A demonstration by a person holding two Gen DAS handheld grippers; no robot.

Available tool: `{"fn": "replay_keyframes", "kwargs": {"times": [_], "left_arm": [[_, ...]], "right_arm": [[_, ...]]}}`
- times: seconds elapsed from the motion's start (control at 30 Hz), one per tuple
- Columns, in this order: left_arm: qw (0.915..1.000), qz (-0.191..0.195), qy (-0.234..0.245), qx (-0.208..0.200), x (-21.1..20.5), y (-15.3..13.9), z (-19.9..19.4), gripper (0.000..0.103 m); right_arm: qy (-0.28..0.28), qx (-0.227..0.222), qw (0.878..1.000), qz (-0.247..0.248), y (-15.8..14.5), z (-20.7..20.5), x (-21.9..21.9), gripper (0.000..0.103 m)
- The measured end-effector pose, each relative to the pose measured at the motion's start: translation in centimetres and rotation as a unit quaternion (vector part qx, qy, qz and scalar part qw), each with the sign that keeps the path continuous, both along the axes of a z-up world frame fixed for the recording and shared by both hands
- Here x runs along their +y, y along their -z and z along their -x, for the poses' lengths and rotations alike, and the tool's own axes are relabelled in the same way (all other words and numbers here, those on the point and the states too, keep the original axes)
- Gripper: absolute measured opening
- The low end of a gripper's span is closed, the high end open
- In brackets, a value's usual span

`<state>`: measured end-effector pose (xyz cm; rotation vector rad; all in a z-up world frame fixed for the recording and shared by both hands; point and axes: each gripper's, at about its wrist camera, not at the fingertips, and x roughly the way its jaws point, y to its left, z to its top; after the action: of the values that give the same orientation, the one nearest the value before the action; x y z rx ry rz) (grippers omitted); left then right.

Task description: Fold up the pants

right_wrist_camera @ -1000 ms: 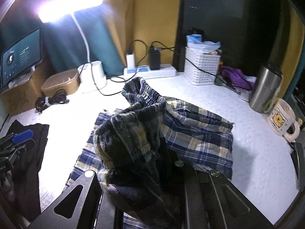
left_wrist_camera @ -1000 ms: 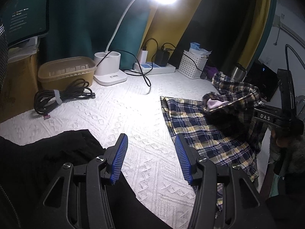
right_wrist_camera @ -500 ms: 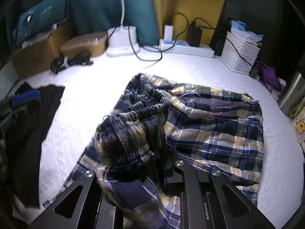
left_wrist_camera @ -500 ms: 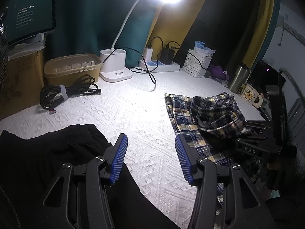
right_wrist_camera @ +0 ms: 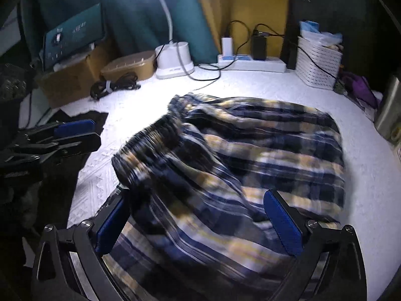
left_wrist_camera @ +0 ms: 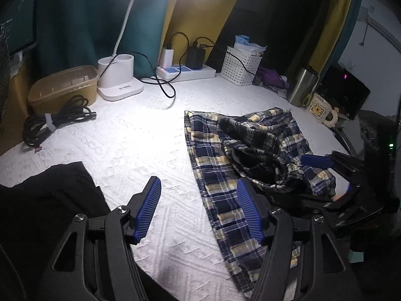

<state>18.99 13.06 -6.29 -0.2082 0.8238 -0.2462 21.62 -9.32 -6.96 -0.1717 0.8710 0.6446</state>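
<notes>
The blue and yellow plaid pants [left_wrist_camera: 215,173] lie on the white table cover, with the waistband end [left_wrist_camera: 250,148] heaped loosely on top. My right gripper [right_wrist_camera: 198,223] straddles the near end of the pants [right_wrist_camera: 275,150]. Its jaws are opening wide and the pads stand off the cloth. It also shows at the right edge of the left wrist view as the right gripper [left_wrist_camera: 333,175]. My left gripper [left_wrist_camera: 198,200] hovers over the bare cover beside the pants' left edge, its jaws opening with nothing between them. The right wrist view catches the left gripper [right_wrist_camera: 72,135] at far left.
A black garment [left_wrist_camera: 45,200] lies at the near left. Along the back stand a brown tub [left_wrist_camera: 65,87], a coiled cable [left_wrist_camera: 55,123], a lamp base [left_wrist_camera: 117,80], a power strip [left_wrist_camera: 185,71] and a white basket [left_wrist_camera: 240,67]. A steel tumbler [left_wrist_camera: 300,90] and a mug [left_wrist_camera: 320,109] sit at the right.
The right gripper lowered the bunched waistband onto the pants and opened, letting it go. The left gripper moved toward the pants and its jaws widened a little.
</notes>
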Motion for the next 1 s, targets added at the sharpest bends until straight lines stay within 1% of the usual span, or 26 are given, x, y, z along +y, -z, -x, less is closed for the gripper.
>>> {"fn": "replay_keyframes", "kwargs": {"times": [0.1, 0.17, 0.27, 0.4, 0.43, 0.5, 0.6, 0.67, 0.8, 0.87, 0.9, 0.97, 1.0], "left_arm": [[1.0, 0.0, 0.002, 0.0, -0.6, -0.8, -0.6, 0.063], [1.0, 0.006, 0.0, -0.001, -0.7, -1.2, -1.0, 0.063], [0.9998, 0.021, 0.001, 0.002, -1.1, -1.9, -2.1, 0.063], [0.9998, 0.009, 0.019, 0.003, -2.9, -2.1, -3.2, 0.063], [0.9995, 0.01, 0.029, 0.002, -3.5, -2.0, -3.6, 0.064], [0.9991, 0.005, 0.041, 0.009, -4.6, -1.5, -4.5, 0.069], [0.9983, -0.021, 0.05, 0.023, -5.8, -0.5, -5.9, 0.069], [0.998, -0.029, 0.049, 0.025, -5.9, -0.1, -6.5, 0.069], [0.9972, -0.045, 0.054, 0.025, -6.1, 0.8, -8.1, 0.069], [0.9964, -0.053, 0.062, 0.025, -6.3, 1.4, -9.1, 0.069], [0.996, -0.052, 0.068, 0.024, -6.4, 1.6, -9.5, 0.069], [0.9952, -0.058, 0.074, 0.026, -6.6, 2.0, -9.9, 0.069], [0.9946, -0.064, 0.078, 0.026, -6.9, 2.3, -10.3, 0.069]], "right_arm": [[0.012, -0.001, 1.0, -0.026, -1.1, -0.1, -2.9, 0.103], [0.022, -0.005, 0.998, -0.051, -2.0, -0.4, -5.2, 0.103], [0.055, -0.013, 0.996, -0.071, -2.6, -1.5, -8.7, 0.103], [0.12, -0.011, 0.991, -0.064, -1.8, -3.2, -12.7, 0.103], [0.127, -0.008, 0.99, -0.067, -1.7, -3.5, -13.3, 0.103], [0.141, -0.002, 0.987, -0.076, -0.9, -3.9, -14.7, 0.103], [0.154, 0.007, 0.985, -0.078, 0.1, -4.7, -16.3, 0.102], [0.158, 0.008, 0.984, -0.079, 0.5, -5.1, -16.7, 0.094], [0.153, 0.001, 0.985, -0.085, 0.6, -6.7, -16.9, 0.09], [0.141, -0.007, 0.987, -0.083, 0.5, -8.1, -16.3, 0.08], [0.132, -0.011, 0.988, -0.084, 0.4, -8.9, -15.9, 0.078], [0.111, -0.014, 0.99, -0.083, 0.4, -10.2, -14.9, 0.069], [0.096, -0.017, 0.992, -0.077, 0.3, -11.0, -14.2, 0.066]]}}
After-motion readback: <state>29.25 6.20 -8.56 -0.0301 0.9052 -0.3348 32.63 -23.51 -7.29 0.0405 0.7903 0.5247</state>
